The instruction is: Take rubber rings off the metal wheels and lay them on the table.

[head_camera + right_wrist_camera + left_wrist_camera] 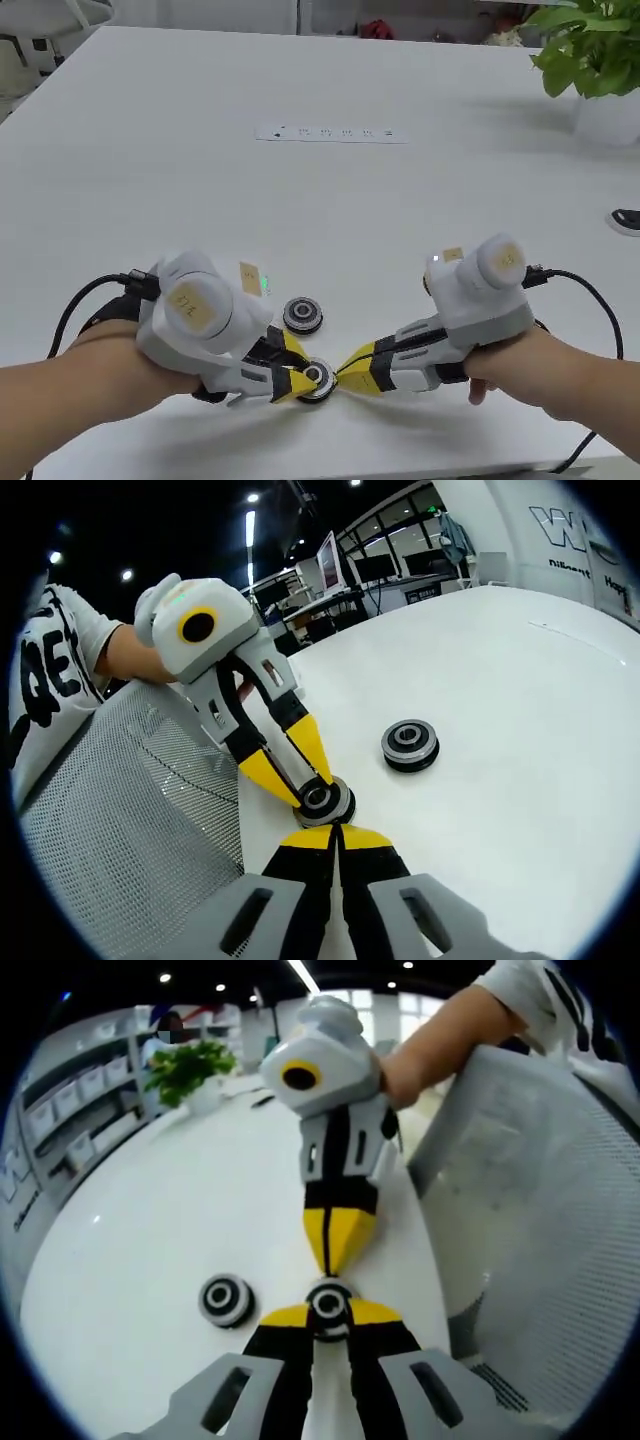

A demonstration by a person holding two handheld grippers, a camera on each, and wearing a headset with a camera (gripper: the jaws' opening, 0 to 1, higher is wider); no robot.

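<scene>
White tabletop (pixel 330 200); the work is at its near edge. Left gripper (pixel 298 370) is clamped on a small metal wheel with black rubber ring (pixel 317 378). Right gripper (pixel 348 373) has its jaws pressed together, tips touching the wheel's rim. Can't tell if they've nipped any rubber. Second matching wheel (pixel 302 314) sits just behind, ring on. For the peel: left should grip metal, not rubber. Hook the right tips under the ring lip and roll it off sideways. Don't yank, or the wheel may pop out.
</scene>
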